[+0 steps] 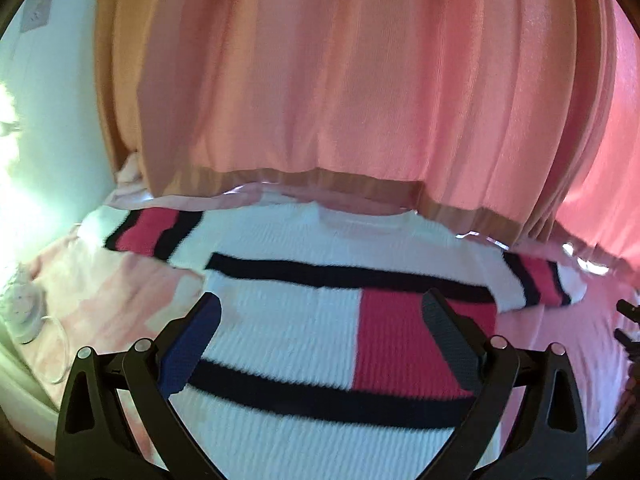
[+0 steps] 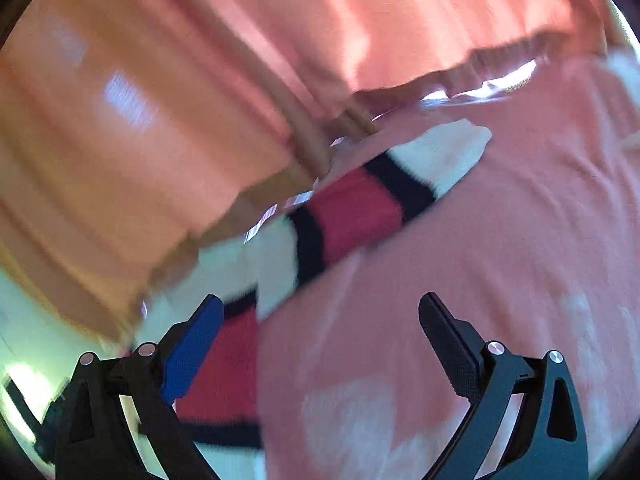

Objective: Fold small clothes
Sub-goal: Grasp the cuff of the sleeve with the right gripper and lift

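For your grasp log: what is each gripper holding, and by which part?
Nothing. Left gripper and right gripper are open, with empty fingers above the sweater.

white knit sweater (image 1: 304, 320) with navy stripes and red blocks lies flat, sleeves spread.

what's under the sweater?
The white knit sweater lies flat on a pink sheet, which shows on both sides of it. What the sheet covers cannot be seen. Pink curtains hang behind. Both grippers, left and right, are open above.
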The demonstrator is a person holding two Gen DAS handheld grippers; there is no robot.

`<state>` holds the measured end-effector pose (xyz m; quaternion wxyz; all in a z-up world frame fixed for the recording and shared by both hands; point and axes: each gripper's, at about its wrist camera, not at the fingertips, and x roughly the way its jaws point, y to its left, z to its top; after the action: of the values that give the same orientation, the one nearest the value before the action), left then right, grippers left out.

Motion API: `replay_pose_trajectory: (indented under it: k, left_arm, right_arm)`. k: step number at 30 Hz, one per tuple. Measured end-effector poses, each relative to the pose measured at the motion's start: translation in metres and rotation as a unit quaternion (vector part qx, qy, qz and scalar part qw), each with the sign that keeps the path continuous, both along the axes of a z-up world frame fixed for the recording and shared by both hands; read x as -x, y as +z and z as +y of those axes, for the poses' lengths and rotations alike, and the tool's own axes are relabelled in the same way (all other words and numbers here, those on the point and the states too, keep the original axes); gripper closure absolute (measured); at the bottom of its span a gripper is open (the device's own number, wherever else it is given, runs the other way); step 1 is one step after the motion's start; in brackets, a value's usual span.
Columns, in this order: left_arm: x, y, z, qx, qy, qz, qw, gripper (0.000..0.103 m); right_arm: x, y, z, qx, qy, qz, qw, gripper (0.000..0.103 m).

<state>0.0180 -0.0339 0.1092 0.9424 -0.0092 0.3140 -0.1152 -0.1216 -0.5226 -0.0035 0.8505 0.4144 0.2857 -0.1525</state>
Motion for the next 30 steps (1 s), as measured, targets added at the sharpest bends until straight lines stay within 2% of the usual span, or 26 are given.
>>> replay_pose_trajectory:
  k: [5,7,9,10,14,15,17,19,21,24,25,27,28,30]
  left_arm:
    - [-0.025,-0.037,-0.01,0.02,0.036,0.021,0.9989,0.005]
    - [-0.031,-0.052,-0.015,0.002,0.035,0.037,0.9987,0.005]
    - [-0.037,-0.062,-0.019,-0.017,0.035,0.043,0.9983,0.005]
    - [-0.04,-0.067,-0.022,-0.025,0.04,0.043,0.998,0.005]
    - [-0.048,-0.074,-0.031,-0.031,0.033,0.047,0.9979,0.005]
    - [-0.048,-0.076,-0.033,-0.031,0.031,0.049,0.9978,0.005]
    - [-0.053,-0.079,-0.037,-0.033,0.028,0.059,0.9973,0.005]
    - [-0.057,-0.082,-0.038,-0.026,0.023,0.072,0.9968,0.005]
    - [-0.06,-0.083,-0.038,-0.023,0.025,0.077,0.9965,0.005]
    - [-0.06,-0.077,-0.032,-0.006,0.03,0.075,0.9967,0.005]
    - [-0.059,-0.075,-0.029,-0.001,0.032,0.074,0.9967,0.005]
    - [-0.057,-0.069,-0.025,0.01,0.03,0.072,0.9969,0.005]
    - [-0.056,-0.066,-0.023,0.013,0.031,0.069,0.997,0.005]
    - [-0.053,-0.062,-0.019,0.018,0.031,0.066,0.9972,0.005]
  right_arm:
    - [-0.027,-0.075,-0.085,-0.048,-0.024,-0.018,0.998,0.016]
    - [-0.039,-0.104,-0.111,-0.079,-0.037,-0.03,0.996,0.03]
    - [-0.05,-0.121,-0.124,-0.09,-0.049,-0.026,0.994,0.036]
    - [-0.056,-0.131,-0.132,-0.097,-0.058,-0.023,0.993,0.047]
    - [-0.078,-0.135,-0.144,-0.081,-0.062,-0.039,0.994,0.058]
    - [-0.086,-0.136,-0.145,-0.081,-0.06,-0.038,0.994,0.066]
    - [-0.096,-0.142,-0.15,-0.091,-0.056,-0.042,0.993,0.091]
    - [-0.104,-0.143,-0.152,-0.098,-0.065,-0.051,0.992,0.094]
    - [-0.107,-0.128,-0.147,-0.081,-0.071,-0.069,0.992,0.094]
    - [-0.124,-0.07,-0.116,-0.041,-0.026,-0.123,0.991,0.094]
    - [-0.14,-0.035,-0.09,-0.012,0.014,-0.147,0.989,0.094]
    - [-0.165,0.005,-0.048,0.022,0.071,-0.173,0.982,0.094]
    - [-0.186,0.031,-0.013,0.043,0.115,-0.187,0.975,0.094]
    - [-0.222,0.063,0.048,0.068,0.183,-0.199,0.961,0.094]
